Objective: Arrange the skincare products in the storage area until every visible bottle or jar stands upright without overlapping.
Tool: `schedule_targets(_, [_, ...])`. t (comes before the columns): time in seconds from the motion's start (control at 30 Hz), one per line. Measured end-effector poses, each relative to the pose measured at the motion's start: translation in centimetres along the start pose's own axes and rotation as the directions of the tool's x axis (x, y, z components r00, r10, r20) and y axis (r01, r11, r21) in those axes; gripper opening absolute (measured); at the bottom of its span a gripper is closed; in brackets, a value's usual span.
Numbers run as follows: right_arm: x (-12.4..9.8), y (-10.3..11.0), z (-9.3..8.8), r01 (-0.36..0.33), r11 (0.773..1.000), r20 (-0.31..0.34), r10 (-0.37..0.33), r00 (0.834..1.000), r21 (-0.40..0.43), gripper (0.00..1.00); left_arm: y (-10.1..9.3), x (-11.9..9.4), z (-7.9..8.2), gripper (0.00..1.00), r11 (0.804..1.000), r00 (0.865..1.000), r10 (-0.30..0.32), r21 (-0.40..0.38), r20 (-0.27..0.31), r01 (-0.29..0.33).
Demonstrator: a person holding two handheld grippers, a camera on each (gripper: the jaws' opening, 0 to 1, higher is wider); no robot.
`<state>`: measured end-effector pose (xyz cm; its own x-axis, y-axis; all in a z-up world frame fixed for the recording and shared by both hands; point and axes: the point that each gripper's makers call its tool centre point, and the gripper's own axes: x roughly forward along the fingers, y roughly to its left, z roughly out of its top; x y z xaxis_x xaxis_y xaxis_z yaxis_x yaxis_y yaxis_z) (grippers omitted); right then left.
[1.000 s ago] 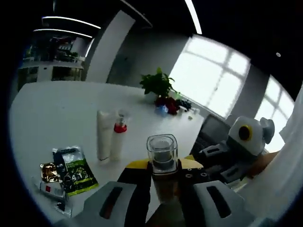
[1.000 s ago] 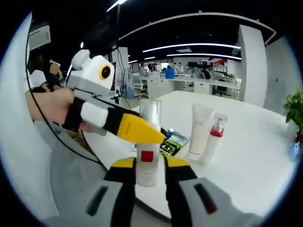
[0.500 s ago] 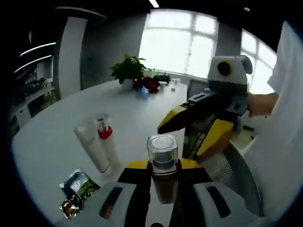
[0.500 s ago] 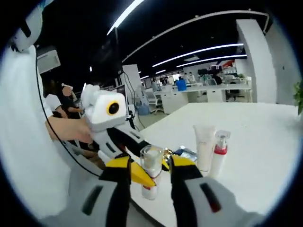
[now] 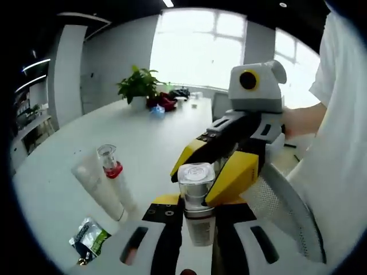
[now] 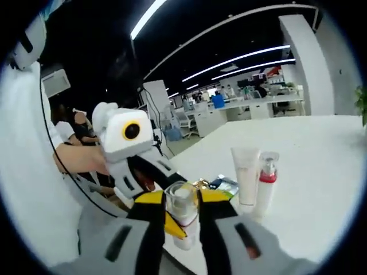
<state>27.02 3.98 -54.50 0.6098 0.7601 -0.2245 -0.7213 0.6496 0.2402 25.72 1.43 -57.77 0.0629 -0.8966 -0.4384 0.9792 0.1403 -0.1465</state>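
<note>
A bottle with a clear cap [image 5: 196,179] stands upright between the jaws of my left gripper [image 5: 196,203], which is shut on its lower body. My right gripper [image 5: 194,184] reaches in from the right, its yellow fingers on either side of the cap. In the right gripper view the same bottle [image 6: 183,211] sits between the pads of my right gripper [image 6: 182,198], shut on it, with the left gripper [image 6: 174,221] coming from the left. A white tube [image 5: 96,188] [image 6: 245,175] and a red-collared pump bottle [image 5: 112,173] [image 6: 265,179] stand side by side on the table.
Small sachets [image 5: 88,239] [image 6: 222,184] lie near the white table's [image 5: 146,134] edge. A potted plant [image 5: 137,86] with small items stands at the far end. A person's hand [image 5: 299,117] [image 6: 74,158] holds each gripper off the table's edge.
My right gripper's jaws have narrowed from wide apart onto the bottle's cap. In the left gripper view the right gripper has come closer over the bottle.
</note>
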Motion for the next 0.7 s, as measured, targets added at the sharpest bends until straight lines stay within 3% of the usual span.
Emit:
schedule_targets(0.13, [0.2, -0.8, -0.4, 0.047, 0.999, -0.015, -0.047, 0.999, -0.02, 0.21, 0.6, 0.8, -0.3, 0.18, 1.0, 1.0, 0.013, -0.012, -0.004, -0.013])
schedule_targets(0.33, [0.6, -2.0, -0.8, 0.096, 0.994, -0.019, -0.097, 0.995, -0.044, 0.21, 1.7, 2.0, -2.9, 0.22, 0.999, 0.996, 0.045, -0.024, -0.083, -0.047])
schedule_targets(0.5, [1.2, -3.0, -1.6, 0.129, 0.986, -0.058, -0.135, 0.989, -0.104, 0.21, 2.9, 2.6, -4.3, 0.2, 0.997, 0.989, 0.082, -0.008, -0.121, -0.083])
schedule_targets(0.7, [1.8, -4.5, -2.6, 0.16, 0.981, -0.079, -0.169, 0.983, -0.106, 0.21, 3.9, 3.8, -5.2, 0.18, 0.996, 0.984, 0.082, 0.05, -0.156, -0.075])
